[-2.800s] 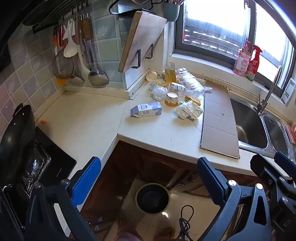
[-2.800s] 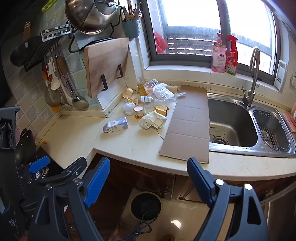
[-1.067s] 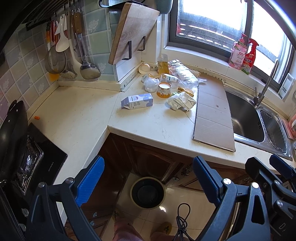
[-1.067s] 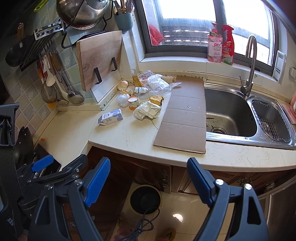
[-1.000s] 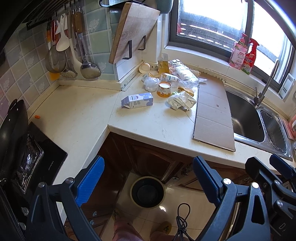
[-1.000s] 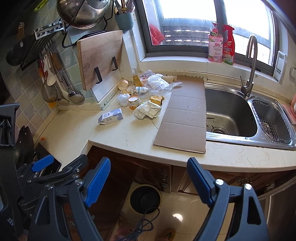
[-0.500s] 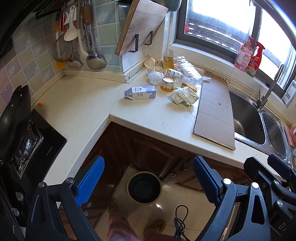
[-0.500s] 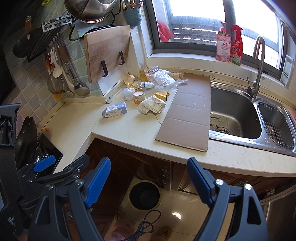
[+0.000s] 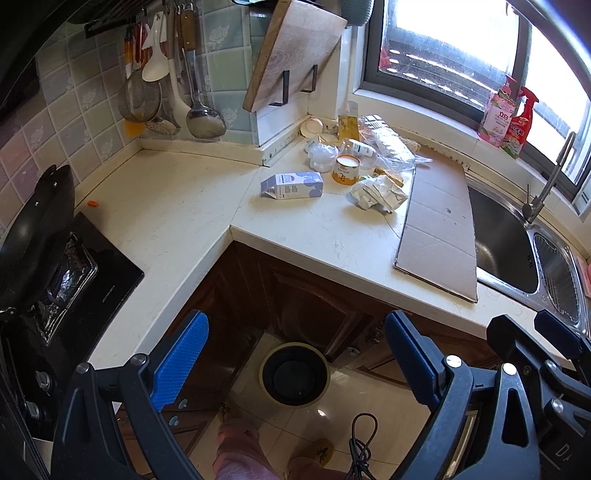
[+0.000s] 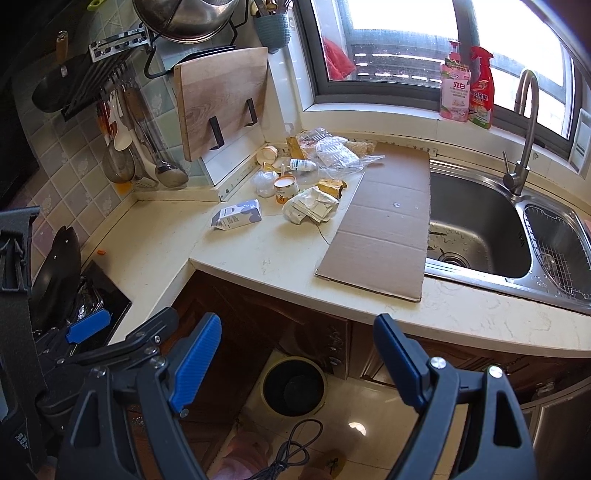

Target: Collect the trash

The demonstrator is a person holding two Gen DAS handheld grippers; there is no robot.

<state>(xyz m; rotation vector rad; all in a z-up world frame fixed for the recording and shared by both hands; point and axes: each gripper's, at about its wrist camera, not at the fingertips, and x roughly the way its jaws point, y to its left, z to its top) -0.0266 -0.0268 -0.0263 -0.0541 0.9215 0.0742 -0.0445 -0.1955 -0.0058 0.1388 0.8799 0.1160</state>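
My left gripper (image 9: 295,354) and right gripper (image 10: 297,354) both have fingers spread, nothing between them. The trash pile (image 9: 365,162) sits in the tabletop (image 9: 177,206) corner, with one milk carton (image 9: 291,185) beside it, one flat cardboard sheet (image 9: 439,229) and one round bin (image 9: 294,373) on the floor. Only my right view shows the pot (image 10: 188,16) hanging above; two spray bottles (image 10: 467,86) stand on the sill.

Both grippers hang above the bin (image 9: 294,376), tilted down. The left gripper (image 9: 295,360) and right gripper (image 10: 297,360) have jaws wide apart, both empty.
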